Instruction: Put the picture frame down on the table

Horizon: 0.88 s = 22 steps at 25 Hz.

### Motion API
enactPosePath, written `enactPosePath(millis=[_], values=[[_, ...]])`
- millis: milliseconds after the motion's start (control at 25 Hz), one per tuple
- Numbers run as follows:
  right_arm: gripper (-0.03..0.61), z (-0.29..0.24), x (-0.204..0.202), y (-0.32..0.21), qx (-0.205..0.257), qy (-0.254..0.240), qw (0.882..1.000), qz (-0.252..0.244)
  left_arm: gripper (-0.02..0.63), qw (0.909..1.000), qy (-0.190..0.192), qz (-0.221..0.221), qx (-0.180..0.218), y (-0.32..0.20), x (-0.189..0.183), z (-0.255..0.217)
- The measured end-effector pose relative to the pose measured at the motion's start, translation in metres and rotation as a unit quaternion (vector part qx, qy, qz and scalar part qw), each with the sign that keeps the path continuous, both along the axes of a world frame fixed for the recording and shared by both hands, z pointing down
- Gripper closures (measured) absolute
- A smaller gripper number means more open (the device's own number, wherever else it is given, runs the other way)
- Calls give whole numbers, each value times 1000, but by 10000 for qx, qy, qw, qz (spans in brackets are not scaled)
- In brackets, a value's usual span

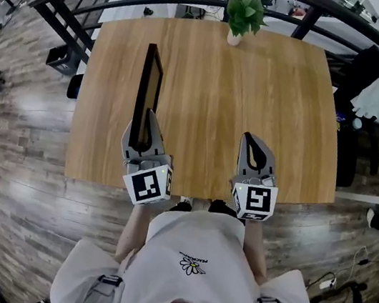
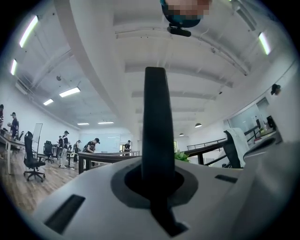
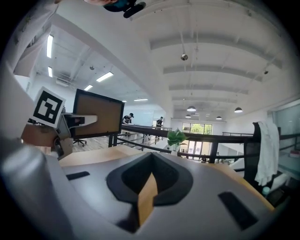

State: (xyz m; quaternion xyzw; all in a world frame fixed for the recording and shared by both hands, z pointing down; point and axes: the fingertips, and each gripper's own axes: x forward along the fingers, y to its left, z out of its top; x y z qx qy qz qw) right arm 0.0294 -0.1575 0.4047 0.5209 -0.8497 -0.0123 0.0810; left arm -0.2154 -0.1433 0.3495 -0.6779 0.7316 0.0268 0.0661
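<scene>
Now the left hand-held gripper is clamping the dark-edged picture frame upright over the wooden desk, the right hand-held gripper closed, empty; lowering it flat seems next.

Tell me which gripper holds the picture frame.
The left gripper: its jaws are shut on the upright dark picture frame, while the right gripper holds nothing.

- A light wooden table with rounded corners stands on a grey plank floor.
- A small potted plant in a white pot stands at the table's far edge, about midway along it.
</scene>
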Motion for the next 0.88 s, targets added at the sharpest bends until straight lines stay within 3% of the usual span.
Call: enactPosePath(millis=[280,440,560,760,880], values=[[569,-12,4,-26,199,24,9996,-181,591,9999,63,-89,-51,-9,19,-8],[569,-12,4,-30,118,-222,9991,-331,589,9993,323,-104,-143,-12,26,-1],[569,-8,5,-33,73,-146,9994,-311,591,9993,317,-129,-157,-12,29,2],[569,-7,7,-33,16,-122,9993,-356,591,9987,-451,-224,-42,-18,34,-14],[569,-7,11,-33,-2,-100,9992,-386,591,9897,-1419,-154,-68,-29,46,-28]])
